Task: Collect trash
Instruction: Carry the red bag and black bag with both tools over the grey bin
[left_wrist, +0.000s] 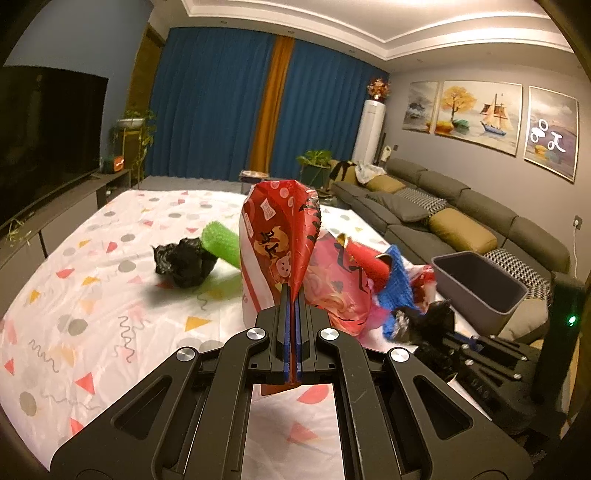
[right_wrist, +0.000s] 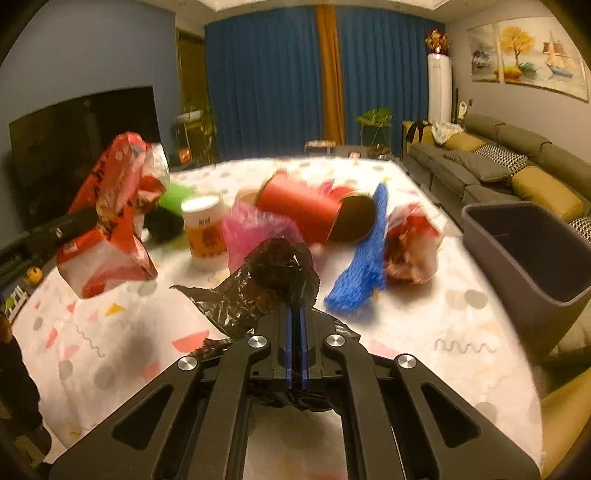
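Nearest to us in the left wrist view, our left tongs (left_wrist: 292, 295) are pressed together on the lower edge of a red snack bag (left_wrist: 275, 236), which stands up above the tabletop (left_wrist: 110, 295). In the right wrist view, our right tongs (right_wrist: 294, 306) are clamped on a crumpled black plastic bag (right_wrist: 273, 277), lifted just over the patterned cloth.

Beyond the black bag, the rest of the trash lies in a loose cluster at mid-table: a pink mesh wrapper (right_wrist: 255, 229), a white cup with an orange label (right_wrist: 205, 232) standing upright to its left, a red paper tube (right_wrist: 314, 212) on its side behind, a blue foam net (right_wrist: 364, 258) to the right, and a crumpled red-and-white wrapper (right_wrist: 412, 247) just beside the net. Farther left in the left wrist view we see a green foam sleeve (left_wrist: 221, 240) touching another crumpled black bag (left_wrist: 184, 262).

At the right edge of the tabletop stands a grey bin (right_wrist: 528, 254), open-topped, with nothing visible inside. A grey sofa (left_wrist: 461, 206) runs along the right wall.
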